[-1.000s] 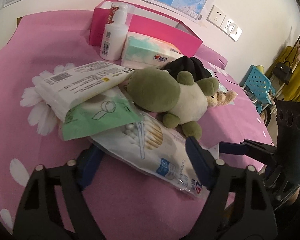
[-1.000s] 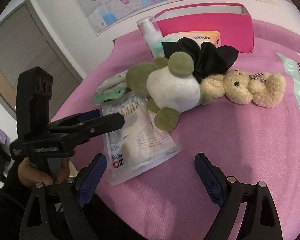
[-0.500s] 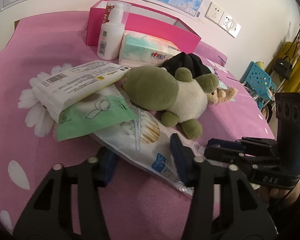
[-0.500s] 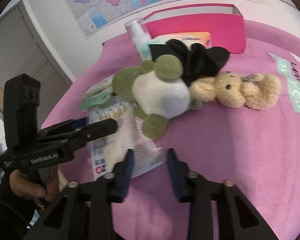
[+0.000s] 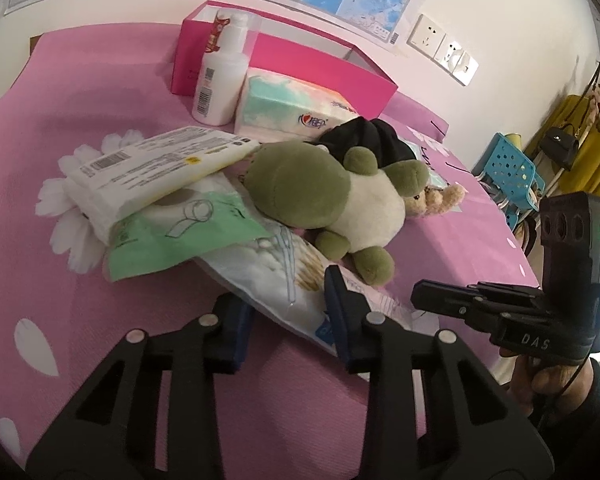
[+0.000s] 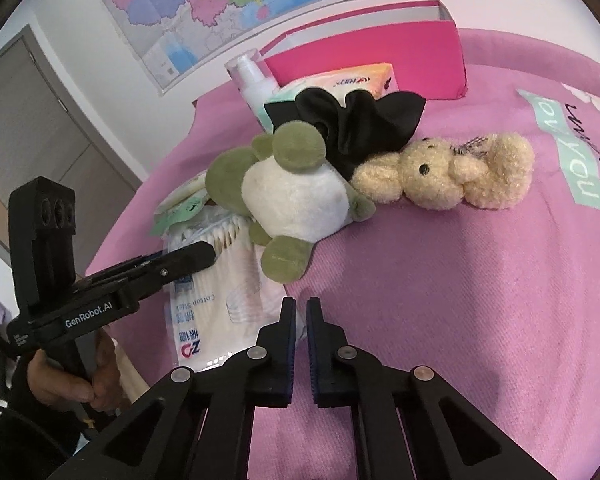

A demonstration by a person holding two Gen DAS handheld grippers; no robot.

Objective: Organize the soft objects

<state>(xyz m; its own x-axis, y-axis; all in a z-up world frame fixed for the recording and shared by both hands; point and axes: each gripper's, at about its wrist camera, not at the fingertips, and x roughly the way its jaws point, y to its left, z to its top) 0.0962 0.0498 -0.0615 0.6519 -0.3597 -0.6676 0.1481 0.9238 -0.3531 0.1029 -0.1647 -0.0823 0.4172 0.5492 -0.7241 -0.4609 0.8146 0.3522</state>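
Soft toys on pink bedspread: green plush frog lying across cotton swab bag, beige teddy bear just beside it, black cloth behind both. Left gripper closing, jaws narrow, straddling the bag's near end, pads seemingly not yet pressing. Right gripper pinched shut, nothing between its jaws.

Right tongs have shut; left tongs are closing, narrower than before.
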